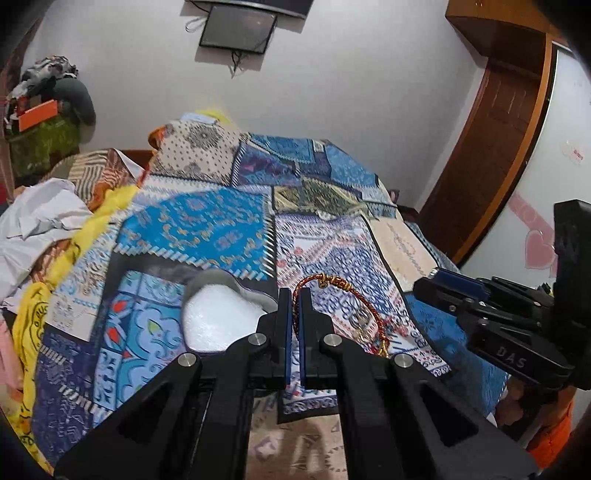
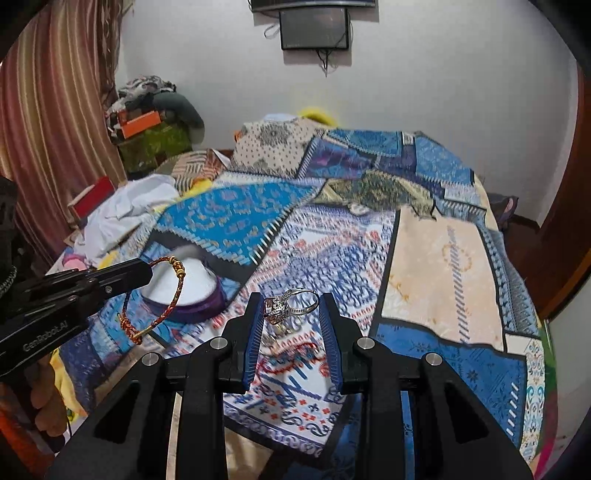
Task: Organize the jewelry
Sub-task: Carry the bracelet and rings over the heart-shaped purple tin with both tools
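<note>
My left gripper (image 1: 294, 297) is shut on a red-and-gold braided bracelet (image 1: 356, 301), which loops out to the right of its fingertips above the bed. The right wrist view shows that gripper (image 2: 147, 274) at the left, with the bracelet (image 2: 173, 300) hanging from it. My right gripper (image 2: 291, 306) is shut on a silver ring with a large stone (image 2: 293, 303), held clear of the bedspread; the stone rests against the left pad. A purple heart-shaped box with white foam inside (image 1: 218, 319) (image 2: 192, 291) lies open on the bed, just left of the bracelet.
A blue patchwork bedspread (image 2: 424, 258) covers the bed. White and yellow clothes (image 1: 40, 221) are heaped at its left side. A striped curtain (image 2: 48, 129) hangs at the left, a wooden door frame (image 1: 491, 147) stands at the right, and a dark screen (image 2: 314, 27) is on the wall.
</note>
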A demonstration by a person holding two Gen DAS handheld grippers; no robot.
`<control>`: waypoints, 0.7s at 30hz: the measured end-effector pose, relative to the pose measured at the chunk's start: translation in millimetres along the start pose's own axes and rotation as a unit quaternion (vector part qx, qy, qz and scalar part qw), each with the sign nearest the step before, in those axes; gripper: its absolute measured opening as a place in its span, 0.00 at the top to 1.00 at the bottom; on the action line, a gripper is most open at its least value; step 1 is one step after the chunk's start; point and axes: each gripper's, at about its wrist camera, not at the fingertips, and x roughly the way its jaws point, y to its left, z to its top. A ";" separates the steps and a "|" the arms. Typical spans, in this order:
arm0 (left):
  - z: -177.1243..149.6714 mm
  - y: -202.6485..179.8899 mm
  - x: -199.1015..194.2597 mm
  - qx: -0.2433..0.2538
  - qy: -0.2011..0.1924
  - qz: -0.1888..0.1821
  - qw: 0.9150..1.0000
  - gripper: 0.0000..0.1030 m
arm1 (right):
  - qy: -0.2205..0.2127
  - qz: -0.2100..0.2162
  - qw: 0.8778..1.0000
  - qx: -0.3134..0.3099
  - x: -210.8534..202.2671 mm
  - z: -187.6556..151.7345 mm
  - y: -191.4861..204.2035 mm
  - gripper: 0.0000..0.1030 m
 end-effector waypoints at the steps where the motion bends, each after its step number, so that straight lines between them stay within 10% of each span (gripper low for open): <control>1: 1.6 1.6 -1.4 -0.001 -0.003 0.002 1.000 0.99 | -0.005 0.001 1.000 -0.002 -2.0 2.2 3.2 0.73; 21: 10.5 67.2 -4.3 -0.022 -0.020 0.056 0.998 0.99 | -0.016 0.060 0.998 -0.029 25.4 23.5 66.7 0.73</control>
